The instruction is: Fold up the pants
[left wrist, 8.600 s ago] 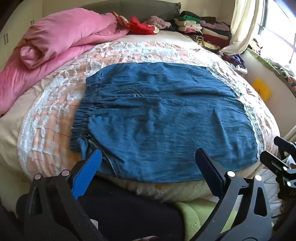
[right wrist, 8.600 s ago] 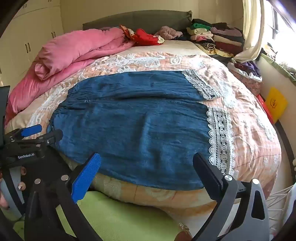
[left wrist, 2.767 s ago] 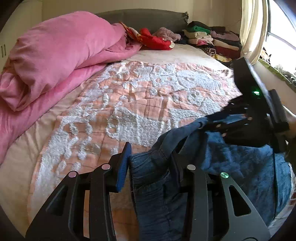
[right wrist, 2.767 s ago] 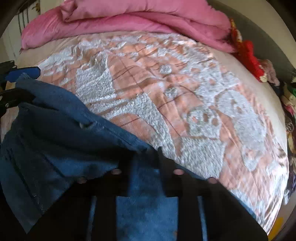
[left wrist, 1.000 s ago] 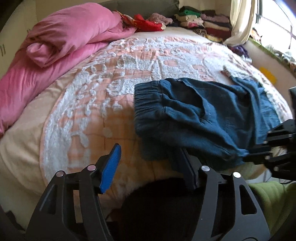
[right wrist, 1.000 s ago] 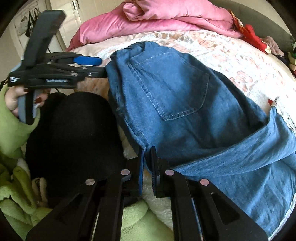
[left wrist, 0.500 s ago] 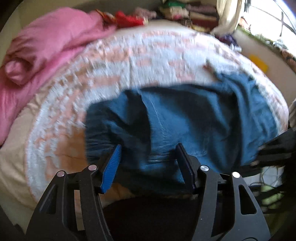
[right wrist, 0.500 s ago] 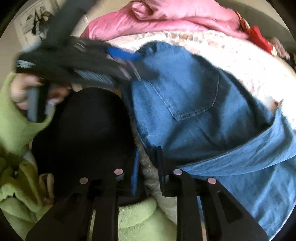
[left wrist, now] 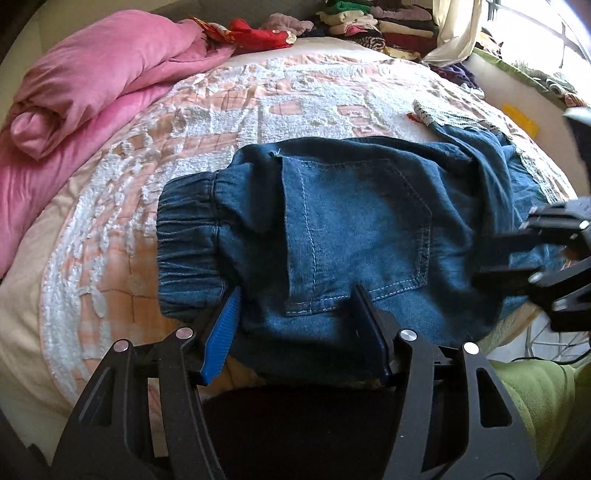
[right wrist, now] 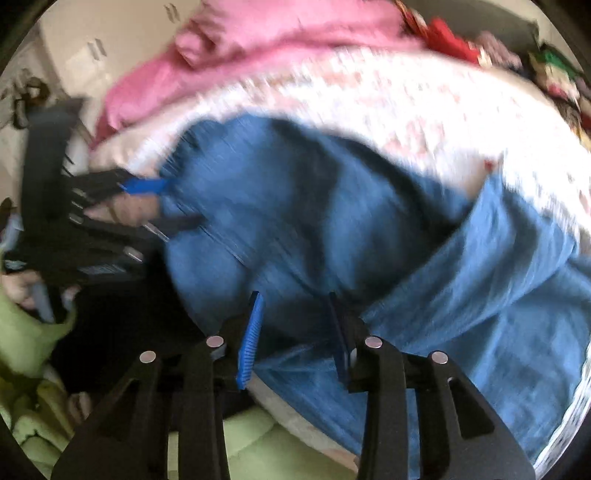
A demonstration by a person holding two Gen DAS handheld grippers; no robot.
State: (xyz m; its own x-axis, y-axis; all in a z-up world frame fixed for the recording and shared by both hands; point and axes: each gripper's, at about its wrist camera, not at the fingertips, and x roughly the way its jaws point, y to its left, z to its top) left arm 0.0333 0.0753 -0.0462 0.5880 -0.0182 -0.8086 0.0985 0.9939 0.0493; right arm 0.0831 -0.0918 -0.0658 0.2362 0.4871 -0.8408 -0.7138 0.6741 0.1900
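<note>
Left gripper (left wrist: 295, 314) low at the near edge of the bed, jaws spread wide with a broad gap between the blue-padded finger (left wrist: 221, 334) and the dark one; nothing clamped, the near hem of the denim pants (left wrist: 354, 236) lying across the gap between the tips; right gripper (right wrist: 295, 328) likewise parted, jaws apart over the pants' near edge, the view heavily motion-blurred so contact with the cloth cannot be told; in the left view the right gripper shows at the right margin, dark and partly cut off, just beside the pants' right end. Pants lie bunched on the peach-and-white quilt (left wrist: 229, 110), toward its near right part; elastic waistband (left wrist: 184, 236) faces left, gathered and puckered; a back pocket (left wrist: 362, 225) with pale stitching faces up; the leg fabric is folded over behind it toward the right, a strip of white lace trim (left wrist: 424, 114) showing at the far right corner. Pink duvet (left wrist: 96, 85) rolled along the bed's left side, well apart from the pants; stacked clothes (left wrist: 373, 26) at the far head of the bed; green sleeve (left wrist: 535, 398) low at right.
</note>
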